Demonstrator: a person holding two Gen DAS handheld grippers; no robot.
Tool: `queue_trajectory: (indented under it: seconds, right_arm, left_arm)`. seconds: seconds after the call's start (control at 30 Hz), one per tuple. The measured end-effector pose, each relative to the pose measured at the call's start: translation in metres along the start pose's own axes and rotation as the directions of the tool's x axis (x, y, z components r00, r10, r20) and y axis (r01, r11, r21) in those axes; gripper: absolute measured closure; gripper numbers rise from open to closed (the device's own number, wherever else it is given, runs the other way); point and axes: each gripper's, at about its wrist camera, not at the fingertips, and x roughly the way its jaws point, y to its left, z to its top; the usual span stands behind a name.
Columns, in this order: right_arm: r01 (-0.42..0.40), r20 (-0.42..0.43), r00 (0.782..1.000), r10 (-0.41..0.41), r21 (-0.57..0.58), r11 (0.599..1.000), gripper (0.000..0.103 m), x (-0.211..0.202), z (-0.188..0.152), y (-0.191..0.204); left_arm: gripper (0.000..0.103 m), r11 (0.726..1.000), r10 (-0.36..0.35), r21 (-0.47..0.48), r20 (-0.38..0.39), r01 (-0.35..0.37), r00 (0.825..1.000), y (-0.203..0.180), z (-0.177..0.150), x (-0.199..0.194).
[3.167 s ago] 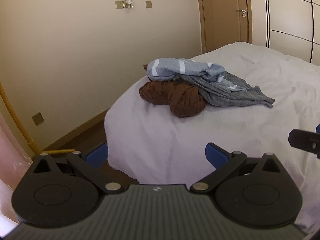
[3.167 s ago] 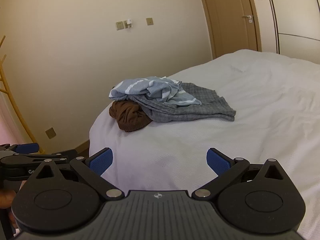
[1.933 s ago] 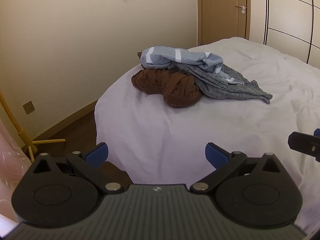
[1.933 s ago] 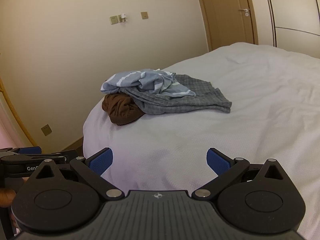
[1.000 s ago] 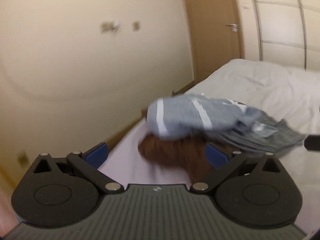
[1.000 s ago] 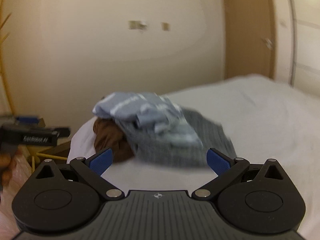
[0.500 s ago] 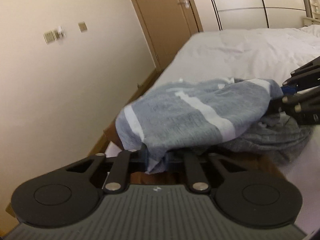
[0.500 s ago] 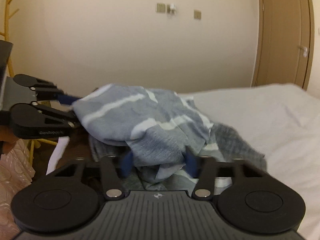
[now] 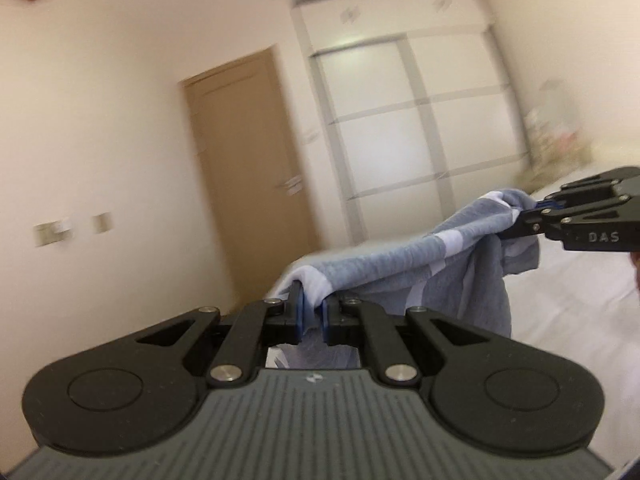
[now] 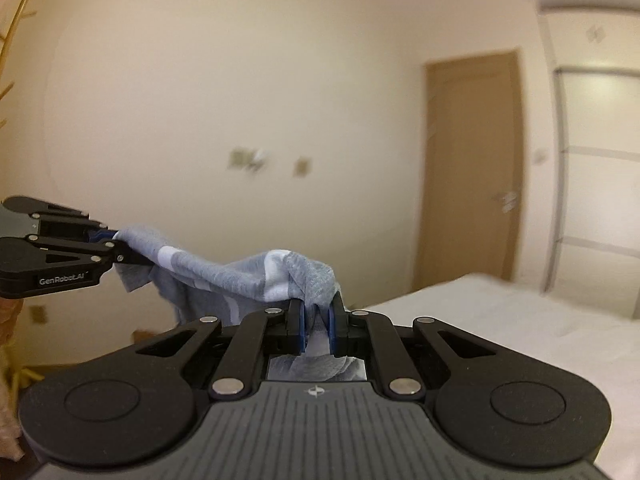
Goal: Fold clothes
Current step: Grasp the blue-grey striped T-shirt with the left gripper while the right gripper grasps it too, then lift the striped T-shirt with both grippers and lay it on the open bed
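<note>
A blue-grey garment with white stripes (image 9: 404, 268) hangs in the air between my two grippers, above the white bed (image 9: 568, 312). My left gripper (image 9: 311, 312) is shut on one end of it. My right gripper (image 10: 318, 316) is shut on the other end, and it also shows in the left wrist view (image 9: 528, 212) at the far right. In the right wrist view the garment (image 10: 224, 276) sags between my right gripper and the left gripper (image 10: 114, 246) at the left. The rest of the clothes pile is out of view.
The white bed (image 10: 520, 320) lies below and to the right. A brown door (image 9: 248, 152) and white sliding wardrobe doors (image 9: 420, 120) stand behind it. A cream wall with switches (image 10: 248, 160) is ahead. A yellow coat stand (image 10: 16, 32) is at the far left.
Both grippers, shut on the striped garment, have lifted it up off the pile. The views have tilted upward, so the brown and grey clothes have dropped out of sight.
</note>
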Motion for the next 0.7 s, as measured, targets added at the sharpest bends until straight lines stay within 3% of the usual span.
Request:
queue_trajectory:
  seconds: [0.07, 0.17, 0.27, 0.4, 0.5, 0.6, 0.7]
  right_arm:
    - [0.068, 0.019, 0.998, -0.068, -0.002, 0.998, 0.093, -0.054, 0.006, -0.018]
    - [0.169, 0.038, 0.985, -0.168, -0.004, 0.986, 0.093, -0.133, 0.012, -0.043]
    - [0.263, 0.022, 0.965, -0.263, -0.015, 0.965, 0.093, -0.204, 0.003, -0.056]
    - [0.384, 0.002, 0.923, -0.384, -0.032, 0.923, 0.093, -0.300, -0.008, -0.074]
    - [0.440, -0.028, 0.898, -0.439, 0.010, 0.898, 0.092, -0.348, -0.025, -0.088]
    - [0.503, -0.061, 0.864, -0.501, 0.030, 0.864, 0.092, -0.371, -0.048, -0.105]
    - [0.558, -0.082, 0.829, -0.553, 0.049, 0.828, 0.092, -0.384, -0.064, -0.128]
  left_arm:
    - [0.097, 0.995, -0.090, -0.026, 0.039, 0.091, 0.995, -0.034, 0.012, -0.014]
    - [0.097, 0.973, -0.217, -0.055, 0.088, 0.222, 0.972, -0.086, 0.024, -0.032]
    - [0.097, 0.936, -0.335, -0.081, 0.102, 0.343, 0.937, -0.138, 0.026, -0.041]
    - [0.097, 0.875, -0.470, -0.098, 0.066, 0.474, 0.880, -0.198, 0.025, -0.044]
    - [0.097, 0.841, -0.536, -0.077, 0.027, 0.536, 0.844, -0.236, 0.027, -0.039]
    - [0.097, 0.819, -0.573, -0.057, -0.024, 0.571, 0.819, -0.260, 0.026, 0.003]
    - [0.099, 0.829, -0.560, -0.012, -0.023, 0.560, 0.828, -0.289, 0.036, 0.038]
